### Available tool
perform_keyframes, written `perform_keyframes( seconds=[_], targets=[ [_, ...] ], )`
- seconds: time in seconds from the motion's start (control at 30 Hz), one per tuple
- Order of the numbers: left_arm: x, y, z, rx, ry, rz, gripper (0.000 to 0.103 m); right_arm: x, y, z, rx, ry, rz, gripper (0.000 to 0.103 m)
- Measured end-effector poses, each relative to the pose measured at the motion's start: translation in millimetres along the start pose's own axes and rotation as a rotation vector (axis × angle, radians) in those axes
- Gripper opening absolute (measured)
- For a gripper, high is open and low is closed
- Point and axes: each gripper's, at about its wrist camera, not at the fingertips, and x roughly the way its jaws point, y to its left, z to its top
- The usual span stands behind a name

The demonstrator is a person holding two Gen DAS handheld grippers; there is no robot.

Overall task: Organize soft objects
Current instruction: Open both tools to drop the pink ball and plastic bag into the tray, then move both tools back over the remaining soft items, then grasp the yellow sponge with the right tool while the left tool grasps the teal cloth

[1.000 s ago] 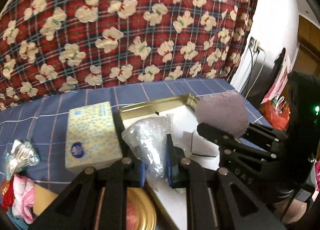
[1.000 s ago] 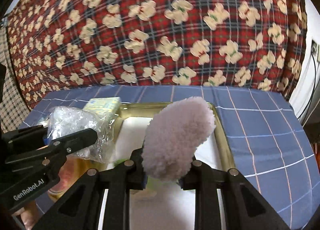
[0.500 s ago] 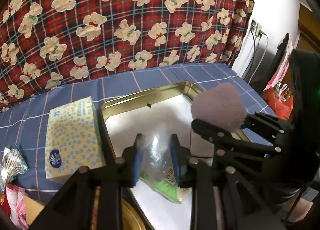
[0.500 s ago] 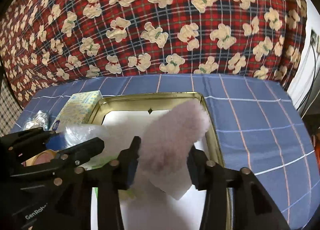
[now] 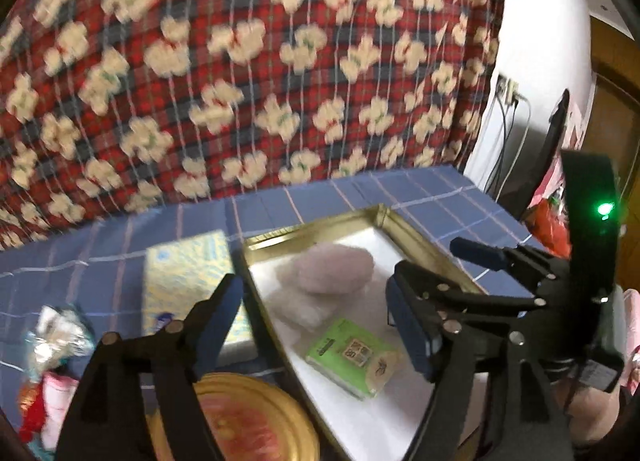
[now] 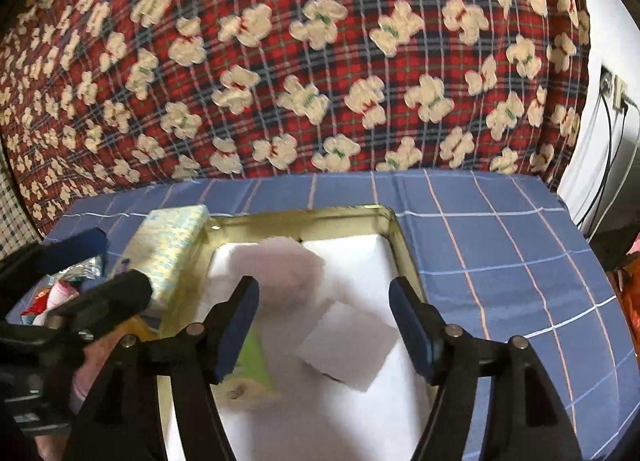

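A blue checked cloth covers the bed below a red plaid bear-print blanket. In the gold-rimmed white-lined tin tray [image 5: 416,235] lie the fluffy mauve pad [image 5: 326,273] and, nearer, the green plastic-wrapped tissue pack [image 5: 354,355]. Both the left gripper [image 5: 316,317] and right gripper [image 6: 322,319] are opening, nothing between them. Lifting straight clear should avoid snagging either. A second ago each was clamped on its item above the tray.

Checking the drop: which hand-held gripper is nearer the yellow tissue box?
Left. The left hand-held gripper hangs right beside the yellow tissue box; the right hand-held gripper is across the tin.
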Motion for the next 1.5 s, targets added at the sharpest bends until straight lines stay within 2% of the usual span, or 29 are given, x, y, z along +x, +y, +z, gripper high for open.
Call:
perform_keyframes(
  seconds=[0.1,0.23,0.33,0.47,0.6,0.7,0.83,1.0,1.23,1.37,1.47,1.5],
  targets=[
    [-26,16,-5,-0.015,-0.063,0.038,0.088,-13,14,0,0.003,-0.044,0.024,0.070],
    [-61,50,-21,-0.047,-0.122,0.104,0.090,-32,39,0,0.009,-0.103,0.094,0.070],
    [-86,83,-41,-0.058,-0.160,0.230,0.094,-43,69,-3,-0.003,-0.139,0.162,0.070],
    [-112,133,-78,-0.125,-0.164,0.412,0.096,-48,124,-15,-0.084,-0.157,0.247,0.070],
    [-125,177,-126,-0.238,-0.107,0.472,0.096,-40,193,-38,-0.235,-0.135,0.325,0.070],
    [-126,193,-147,-0.287,-0.066,0.472,0.096,-34,234,-56,-0.341,-0.110,0.356,0.070],
    [-118,205,-160,-0.312,-0.005,0.457,0.093,-18,266,-69,-0.451,-0.062,0.312,0.070],
    [-119,209,-170,-0.339,0.013,0.400,0.093,1,267,-69,-0.461,-0.010,0.265,0.070],
    [-93,210,-178,-0.305,0.121,0.373,0.091,16,275,-75,-0.513,0.026,0.191,0.070],
    [-83,216,-179,-0.330,0.170,0.316,0.075,28,281,-77,-0.540,0.057,0.160,0.070],
    [-79,223,-180,-0.363,0.185,0.300,0.043,29,284,-78,-0.542,0.062,0.148,0.068],
    [-79,223,-180,-0.369,0.184,0.285,0.039,29,286,-79,-0.549,0.067,0.145,0.066]
  ],
)
